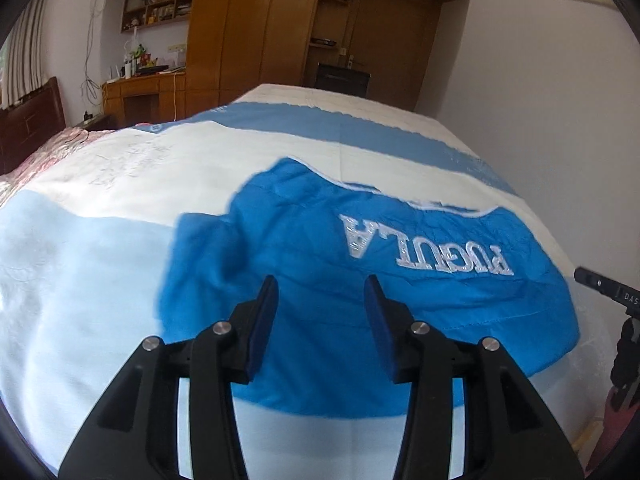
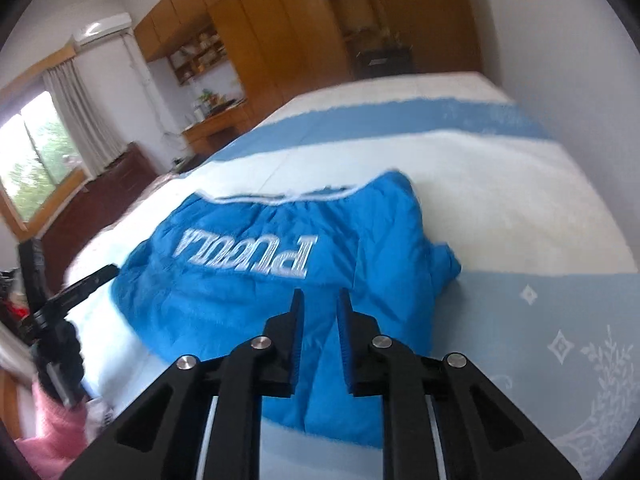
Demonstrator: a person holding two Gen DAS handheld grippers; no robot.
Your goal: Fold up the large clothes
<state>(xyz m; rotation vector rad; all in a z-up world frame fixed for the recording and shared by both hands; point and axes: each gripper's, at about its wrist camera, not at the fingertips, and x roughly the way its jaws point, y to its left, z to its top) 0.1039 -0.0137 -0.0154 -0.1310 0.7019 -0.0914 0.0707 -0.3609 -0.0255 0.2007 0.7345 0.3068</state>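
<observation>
blue jacket (image 1: 360,280) w/ white lettering, blue-white striped bedspread (image 1: 120,184)

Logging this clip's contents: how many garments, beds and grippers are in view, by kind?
Jacket: 1, bright blue, lying on the bed.
Bed: 1.
Grippers: 2, left gripper and right gripper, both open and empty.
Total: 4.

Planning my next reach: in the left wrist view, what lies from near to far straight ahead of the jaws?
Left gripper → blue jacket → striped bedspread → wooden wardrobe.
</observation>
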